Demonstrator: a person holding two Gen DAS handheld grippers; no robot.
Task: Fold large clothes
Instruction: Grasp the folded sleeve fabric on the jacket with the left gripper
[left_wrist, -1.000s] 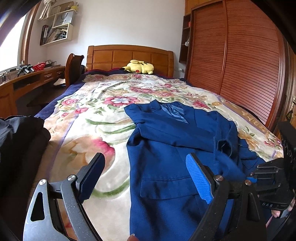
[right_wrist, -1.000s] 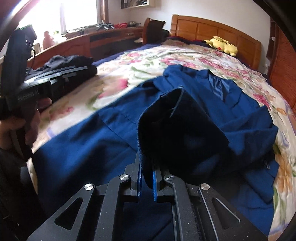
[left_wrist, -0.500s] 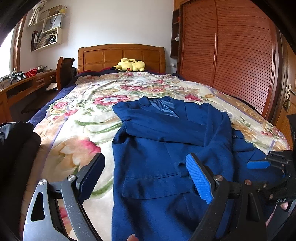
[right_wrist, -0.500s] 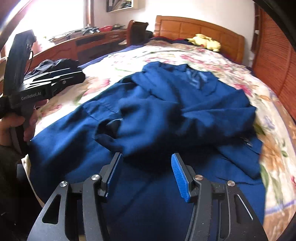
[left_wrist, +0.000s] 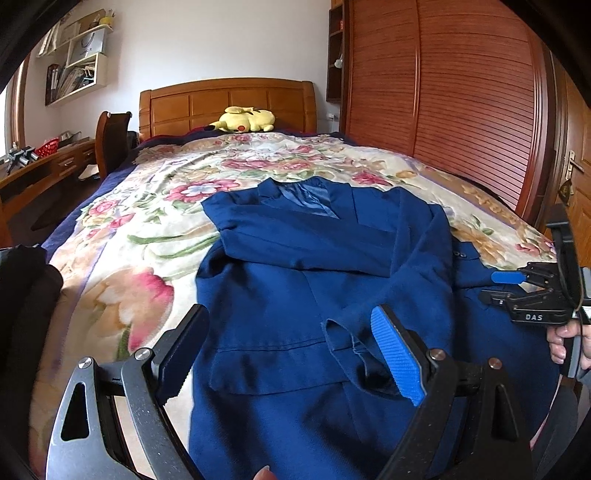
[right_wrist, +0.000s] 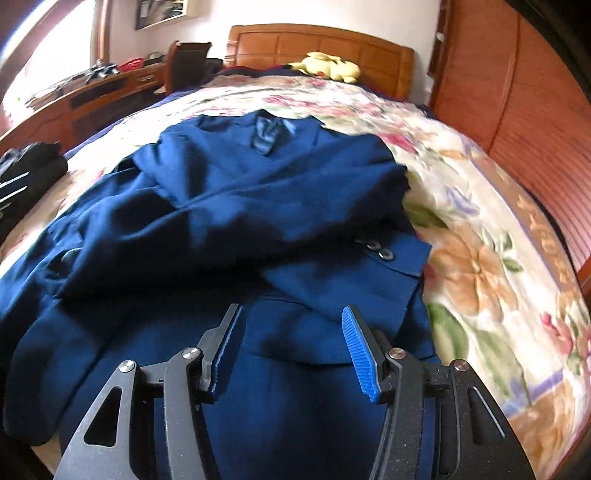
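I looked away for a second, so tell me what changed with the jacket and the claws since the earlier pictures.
The right claw let go of the blue jacket's sleeve, which it had pinched and lifted; the sleeve now lies folded across the jacket. That claw stands open over the lower front, with nothing between its pads. The left claw stayed wide open and empty. The yellow plush toy and floral bedspread are unchanged.

Daylight enters from upper left, glaring white in the right wrist view; that view is motion-blurred; fisheye edges vignetted black.
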